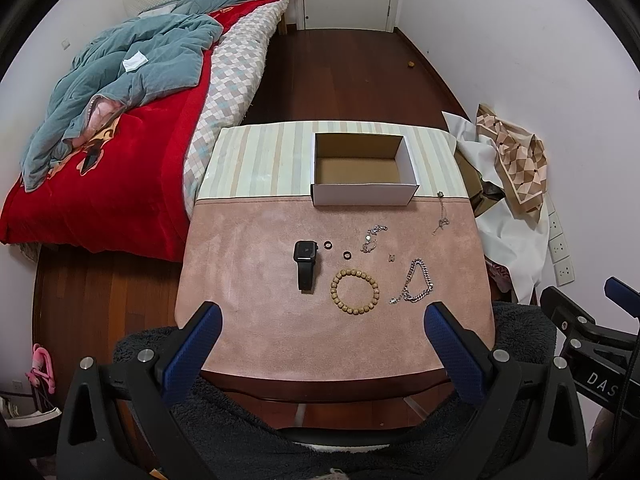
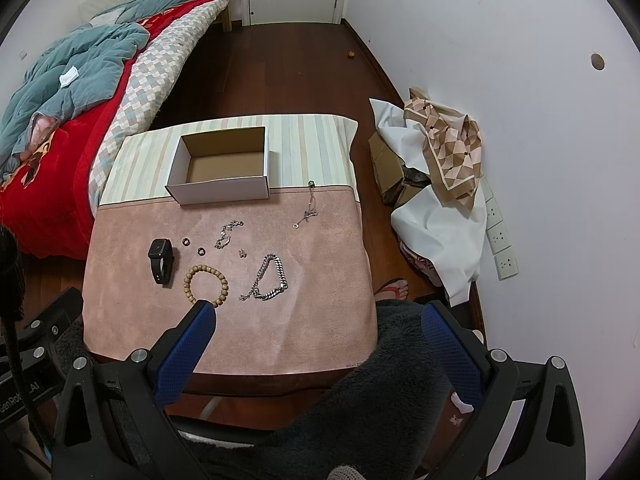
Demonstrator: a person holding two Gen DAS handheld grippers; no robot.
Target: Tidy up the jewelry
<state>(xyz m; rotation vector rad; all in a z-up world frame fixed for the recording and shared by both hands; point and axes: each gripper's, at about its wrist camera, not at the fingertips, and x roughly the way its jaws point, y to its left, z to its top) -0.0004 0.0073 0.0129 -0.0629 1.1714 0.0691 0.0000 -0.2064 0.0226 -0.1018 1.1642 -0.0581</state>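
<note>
On the pink mat (image 1: pixel 260 320) (image 2: pixel 320 320) lie a black watch (image 1: pixel 305 262) (image 2: pixel 161 258), two dark rings (image 1: pixel 327 245) (image 2: pixel 185 241), a wooden bead bracelet (image 1: pixel 355 290) (image 2: pixel 207 285), a silver chain bracelet (image 1: pixel 416 282) (image 2: pixel 272 276), a small charm bracelet (image 1: pixel 372 237) (image 2: pixel 227 234), a tiny earring (image 1: pixel 392 257) (image 2: pixel 241 254) and a thin necklace (image 1: pixel 441 213) (image 2: pixel 309 204). An open white box (image 1: pixel 362 194) (image 2: pixel 224 192) stands behind them with nothing inside. My left gripper (image 1: pixel 322 314) hovers open above the mat's near edge. My right gripper (image 2: pixel 320 312) is open too, over the mat's near right corner.
A bed with a red blanket (image 1: pixel 132 184) and teal quilt sits to the left. Cloths and a patterned scarf (image 2: pixel 452 152) are piled by the right wall, with wall sockets (image 2: pixel 500 236) below. A person's dark fleece lap and a sandalled foot (image 2: pixel 394 289) are near the table.
</note>
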